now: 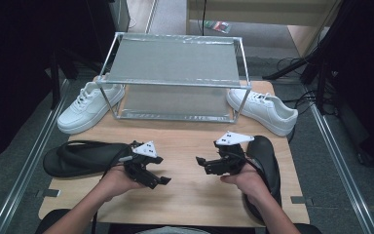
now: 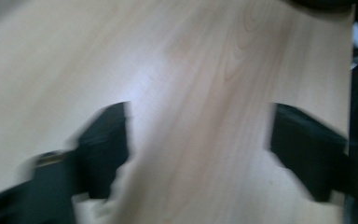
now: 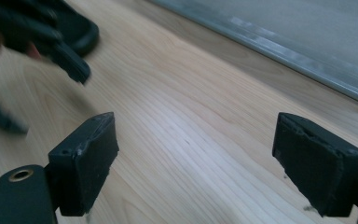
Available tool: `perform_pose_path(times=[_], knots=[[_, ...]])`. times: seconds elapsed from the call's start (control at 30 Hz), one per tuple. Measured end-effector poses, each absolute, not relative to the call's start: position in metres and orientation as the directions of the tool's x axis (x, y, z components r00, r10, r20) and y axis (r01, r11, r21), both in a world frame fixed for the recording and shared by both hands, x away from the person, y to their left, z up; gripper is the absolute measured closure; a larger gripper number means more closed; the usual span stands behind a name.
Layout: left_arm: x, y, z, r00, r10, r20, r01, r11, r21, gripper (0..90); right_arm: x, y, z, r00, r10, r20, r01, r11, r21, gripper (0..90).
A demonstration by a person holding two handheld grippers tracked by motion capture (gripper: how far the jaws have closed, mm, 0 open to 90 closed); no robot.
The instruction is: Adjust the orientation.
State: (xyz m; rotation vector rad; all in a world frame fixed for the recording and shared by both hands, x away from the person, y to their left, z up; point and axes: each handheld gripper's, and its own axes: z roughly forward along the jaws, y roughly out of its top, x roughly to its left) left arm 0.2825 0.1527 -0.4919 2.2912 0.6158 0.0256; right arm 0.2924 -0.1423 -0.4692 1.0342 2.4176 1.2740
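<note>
Two white sneakers stand at the back of the wooden table [image 1: 185, 195], one at the left [image 1: 88, 106] and one at the right [image 1: 265, 109]. A black slipper [image 1: 80, 157] lies at the left behind my left hand, and another black slipper [image 1: 265, 161] lies under my right hand. My left gripper [image 1: 161, 169] is open over bare wood, its jaws pointing right. Facing it, my right gripper [image 1: 202, 165] is open too. Nothing lies between the left gripper's [image 2: 200, 140] blurred jaws. The right gripper [image 3: 200, 158] also holds nothing.
A metal two-tier shoe rack [image 1: 175, 80] stands at the back middle, between the sneakers; its lower rail [image 3: 284, 51] runs across the right gripper view. Grey floor and rails flank the table. Cables lie on the floor at the right.
</note>
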Motion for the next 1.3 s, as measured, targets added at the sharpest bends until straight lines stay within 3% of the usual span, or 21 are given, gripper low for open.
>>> perform_pose_path(times=[0.03,0.1,0.13,0.2,0.4,0.47,0.6,0.7,0.87,1.03,1.3], knots=[[0.285,0.152,-0.49,0.881,0.446,-0.156,0.425,-0.607,0.672,32.7,0.293,-0.146,-0.47,-0.728,0.676,0.114,0.481,0.386,0.787,13.8],[0.288,0.152,-0.489,0.878,0.446,-0.171,0.435,-0.599,0.672,34.0,0.294,-0.149,-0.471,-0.728,0.677,0.113,0.483,0.389,0.785,13.9],[0.294,0.152,-0.49,0.855,0.455,-0.25,0.494,-0.565,0.661,37.4,0.295,-0.151,-0.472,-0.743,0.657,0.128,0.484,0.395,0.781,13.8],[0.297,0.153,-0.491,0.831,0.483,-0.275,0.534,-0.556,0.637,39.3,0.297,-0.151,-0.473,-0.772,0.612,0.173,0.495,0.408,0.767,15.8],[0.294,0.165,-0.487,0.823,0.486,-0.294,0.546,-0.532,0.648,46.8,0.296,-0.15,-0.475,-0.763,0.629,0.148,0.507,0.441,0.74,15.7],[0.292,0.168,-0.486,0.833,0.489,-0.259,0.525,-0.548,0.651,50.1,0.293,-0.151,-0.474,-0.767,0.628,0.129,0.495,0.451,0.743,17.4],[0.29,0.173,-0.477,0.838,0.486,-0.248,0.521,-0.58,0.626,59.2,0.293,-0.152,-0.475,-0.783,0.598,0.168,0.52,0.483,0.704,42.0],[0.291,0.172,-0.476,0.828,0.507,-0.239,0.534,-0.582,0.613,52.1,0.295,-0.153,-0.477,-0.799,0.587,0.13,0.492,0.515,0.702,43.7],[0.293,0.174,-0.48,0.835,0.496,-0.237,0.526,-0.596,0.607,45.2,0.297,-0.155,-0.469,-0.819,0.555,0.144,0.453,0.472,0.757,45.8],[0.295,0.178,-0.481,0.81,0.523,-0.266,0.568,-0.587,0.577,45.3,0.298,-0.152,-0.466,-0.839,0.53,0.12,0.421,0.494,0.761,47.8],[0.29,0.184,-0.482,0.814,0.52,-0.259,0.56,-0.583,0.588,43.9,0.297,-0.143,-0.468,-0.86,0.505,0.079,0.38,0.528,0.76,48.9]])
